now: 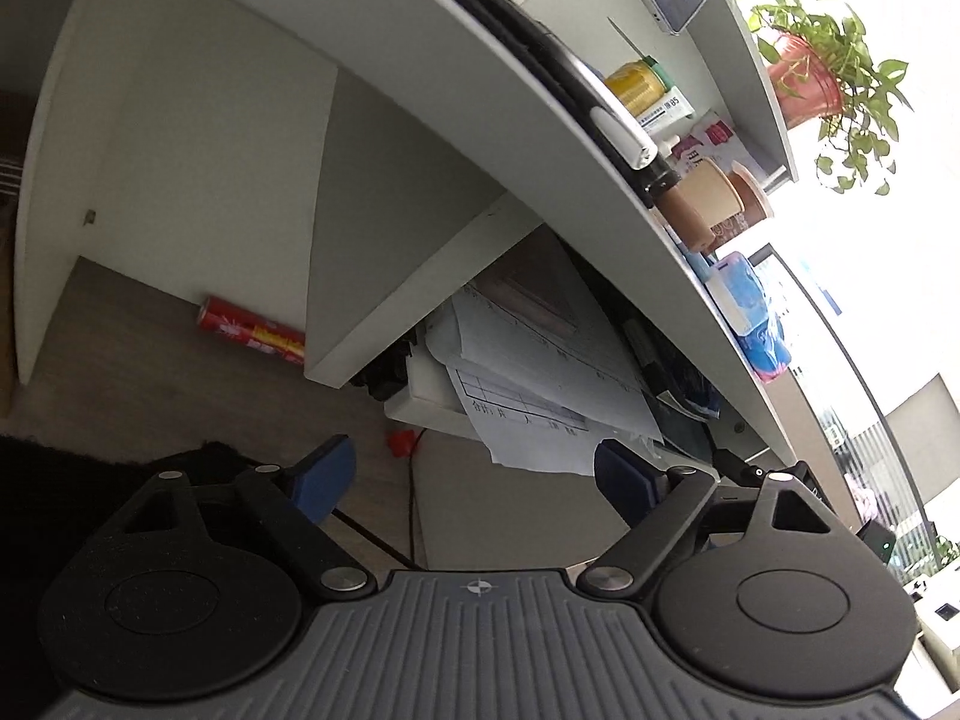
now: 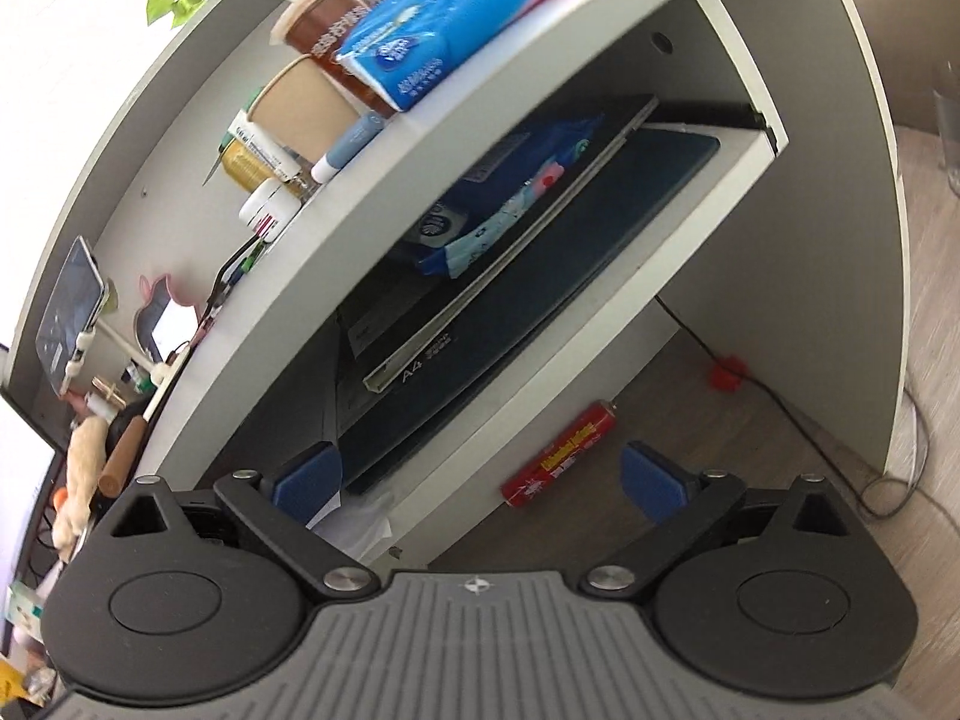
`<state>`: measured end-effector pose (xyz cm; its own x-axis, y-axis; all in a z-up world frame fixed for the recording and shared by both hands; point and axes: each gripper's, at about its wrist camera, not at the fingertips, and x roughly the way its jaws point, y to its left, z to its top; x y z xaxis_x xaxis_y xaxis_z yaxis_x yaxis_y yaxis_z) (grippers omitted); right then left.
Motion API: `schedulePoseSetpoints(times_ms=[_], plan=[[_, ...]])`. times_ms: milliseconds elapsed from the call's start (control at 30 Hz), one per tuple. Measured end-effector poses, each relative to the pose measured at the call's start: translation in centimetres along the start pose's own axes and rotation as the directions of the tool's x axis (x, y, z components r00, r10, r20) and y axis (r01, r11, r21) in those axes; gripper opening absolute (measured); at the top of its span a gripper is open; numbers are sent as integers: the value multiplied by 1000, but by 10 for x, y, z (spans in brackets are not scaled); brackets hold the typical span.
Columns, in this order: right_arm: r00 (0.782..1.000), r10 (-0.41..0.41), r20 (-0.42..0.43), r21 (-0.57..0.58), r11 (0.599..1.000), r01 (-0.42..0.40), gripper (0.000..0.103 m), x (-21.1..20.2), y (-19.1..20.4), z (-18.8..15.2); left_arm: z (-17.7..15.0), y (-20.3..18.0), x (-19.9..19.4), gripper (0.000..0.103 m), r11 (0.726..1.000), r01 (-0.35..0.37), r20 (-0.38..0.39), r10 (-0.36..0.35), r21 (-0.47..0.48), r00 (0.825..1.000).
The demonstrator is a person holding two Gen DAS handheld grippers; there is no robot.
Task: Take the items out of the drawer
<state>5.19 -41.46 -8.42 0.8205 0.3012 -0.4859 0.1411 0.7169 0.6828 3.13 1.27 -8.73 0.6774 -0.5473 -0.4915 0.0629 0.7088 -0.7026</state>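
drawer (image 2: pixel 540 276) under the white desktop (image 2: pixel 336 228) stands pulled out, ahead of and above the right gripper (image 2: pixel 480 480), whose blue pads are spread wide and empty. inside lie a dark a4 folder (image 2: pixel 516 324) with a blue patterned pack (image 2: pixel 510 198) on top. the left gripper (image 1: pixel 474 474), also wide open and empty, faces loose papers (image 1: pixel 540 384) in the drawer; the items behind them are shadowed and hard to make out. a red can (image 2: pixel 558 456) lies on the floor.

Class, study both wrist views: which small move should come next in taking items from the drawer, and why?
Probably ease the right gripper forward toward the blue patterned packet lying on the dark A4 folder in the open drawer. Both grippers are open and empty, the left gripper faces loose papers, and nothing is grasped yet.
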Motion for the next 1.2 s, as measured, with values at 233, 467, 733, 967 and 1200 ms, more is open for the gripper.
schedulePoseSetpoints(times_ms=[233,467,733,967,1200], plan=[[998,63,-12,62,996,-62,100,10,-6,-1,3,1,9,90,999,41,16,-40,-34,999],[995,98,-11,79,992,-97,100,21,-5,4,5,1,15,90,998,45,28,-44,-52,999],[996,92,-7,85,992,-91,92,28,-4,10,8,1,24,84,997,44,31,-42,-68,999],[994,111,1,98,989,-111,82,26,-5,14,9,1,30,77,995,52,32,-49,-88,998],[994,106,-4,118,987,-105,68,23,-9,10,8,-1,34,70,993,51,17,-49,-107,999]])
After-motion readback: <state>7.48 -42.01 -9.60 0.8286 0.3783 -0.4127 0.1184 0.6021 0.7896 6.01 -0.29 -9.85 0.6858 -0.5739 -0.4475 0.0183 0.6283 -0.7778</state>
